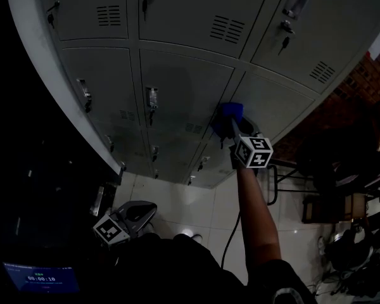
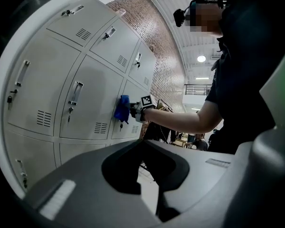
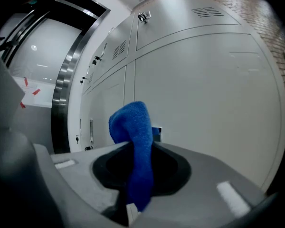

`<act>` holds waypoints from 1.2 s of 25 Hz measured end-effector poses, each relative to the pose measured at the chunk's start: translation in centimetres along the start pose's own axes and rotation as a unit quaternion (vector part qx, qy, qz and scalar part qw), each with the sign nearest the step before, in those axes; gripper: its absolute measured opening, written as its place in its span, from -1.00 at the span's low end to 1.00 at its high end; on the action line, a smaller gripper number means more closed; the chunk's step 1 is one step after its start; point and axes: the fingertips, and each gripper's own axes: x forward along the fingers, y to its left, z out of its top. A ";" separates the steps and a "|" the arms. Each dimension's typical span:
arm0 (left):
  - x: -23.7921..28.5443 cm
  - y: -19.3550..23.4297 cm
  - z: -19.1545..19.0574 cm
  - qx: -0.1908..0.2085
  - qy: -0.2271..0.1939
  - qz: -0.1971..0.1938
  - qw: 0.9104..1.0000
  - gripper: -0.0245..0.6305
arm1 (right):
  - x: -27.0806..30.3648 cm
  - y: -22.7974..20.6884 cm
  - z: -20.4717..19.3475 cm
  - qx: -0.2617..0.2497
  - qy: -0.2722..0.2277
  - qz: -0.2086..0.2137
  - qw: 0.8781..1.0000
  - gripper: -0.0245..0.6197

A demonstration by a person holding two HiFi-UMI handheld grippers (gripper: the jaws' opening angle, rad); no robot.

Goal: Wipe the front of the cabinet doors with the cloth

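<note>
The grey cabinet doors (image 1: 177,87) fill the top of the head view. A blue cloth (image 1: 228,114) is pressed against a middle-right door, near its latch. My right gripper (image 1: 232,129) is shut on the blue cloth, with its marker cube just below. In the right gripper view the cloth (image 3: 135,137) stands up between the jaws of the right gripper (image 3: 137,175), close to a plain door (image 3: 204,94). My left gripper (image 1: 144,211) hangs low at the left, away from the doors, holding nothing. In its own view the left gripper (image 2: 149,175) is shut, and the cloth (image 2: 122,109) shows far off.
A dark steel frame (image 3: 61,94) borders the lockers on the left. Chairs and dark clutter (image 1: 342,163) stand at the right by a brick wall (image 1: 367,75). A cable (image 1: 231,239) hangs over the white tile floor (image 1: 183,208). A lit screen (image 1: 41,277) glows bottom left.
</note>
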 end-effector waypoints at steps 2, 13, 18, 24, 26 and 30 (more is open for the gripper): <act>0.6 -0.2 0.0 0.001 0.000 -0.005 1.000 -0.93 | -0.6 -1.1 -0.3 0.000 0.001 -0.011 1.000 -0.68; 3.9 -2.0 -0.1 0.002 0.007 -0.026 1.000 -0.93 | -4.2 -7.3 -1.4 0.004 0.010 -0.055 0.998 -0.68; 5.7 -2.9 -0.1 0.000 0.006 -0.035 0.999 -0.93 | -6.3 -10.6 -1.7 0.004 0.013 -0.078 0.997 -0.68; 7.9 -4.6 -0.2 0.007 0.006 -0.053 0.999 -0.93 | -9.1 -15.1 -2.4 0.006 0.021 -0.113 0.993 -0.68; 8.3 -4.9 -0.3 0.004 0.009 -0.054 0.999 -0.93 | -10.0 -16.5 -2.5 0.010 0.022 -0.125 0.992 -0.68; 8.7 -5.2 -0.4 0.000 0.012 -0.055 0.998 -0.93 | -11.5 -18.7 -2.7 0.014 0.023 -0.144 0.989 -0.68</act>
